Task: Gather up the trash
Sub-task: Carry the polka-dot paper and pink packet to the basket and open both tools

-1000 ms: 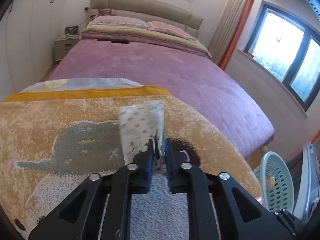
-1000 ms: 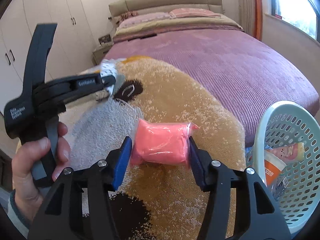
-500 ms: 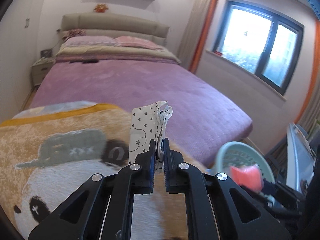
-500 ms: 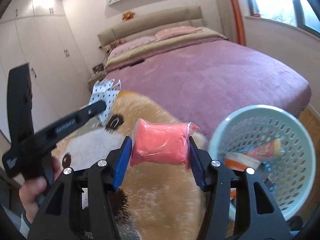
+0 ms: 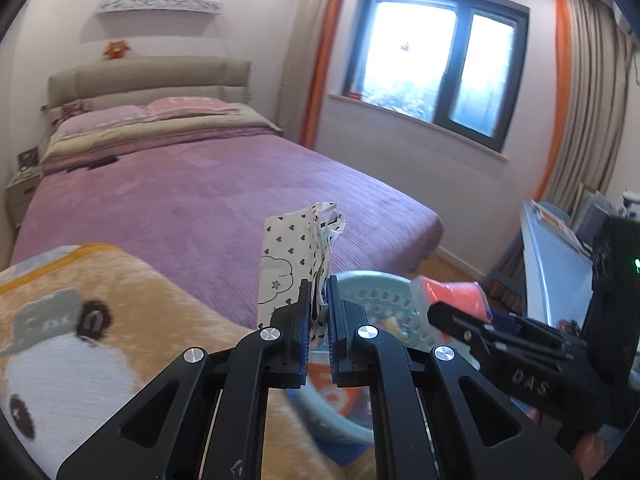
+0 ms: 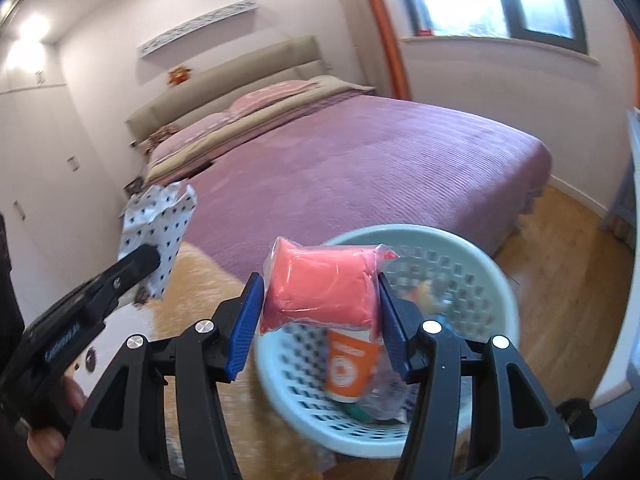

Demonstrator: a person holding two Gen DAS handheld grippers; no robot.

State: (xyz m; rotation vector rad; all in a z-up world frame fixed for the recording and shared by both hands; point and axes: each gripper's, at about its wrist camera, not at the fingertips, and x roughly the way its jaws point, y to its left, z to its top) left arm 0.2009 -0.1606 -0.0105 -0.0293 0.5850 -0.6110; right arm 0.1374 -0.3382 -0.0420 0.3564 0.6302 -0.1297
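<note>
Purple bed (image 6: 360,160) behind. Pale green basket (image 6: 472,248) at bed's foot corner, holding trash. Right gripper (image 6: 320,312) clenched on pink packet (image 6: 320,292) above basket rim. Left gripper (image 5: 318,316) pinching heart-print wrapper (image 5: 292,256), raised beside basket.

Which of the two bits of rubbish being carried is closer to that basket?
The pink packet in the right tool: it hangs over the basket's rim. The heart-print wrapper in the left tool is off to the side.

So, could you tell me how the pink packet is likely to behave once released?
The pink packet bulges between the right gripper's pads, so it is probably soft. Its clear wrap looks slippery. Released above the basket, it should drop without rolling.
</note>
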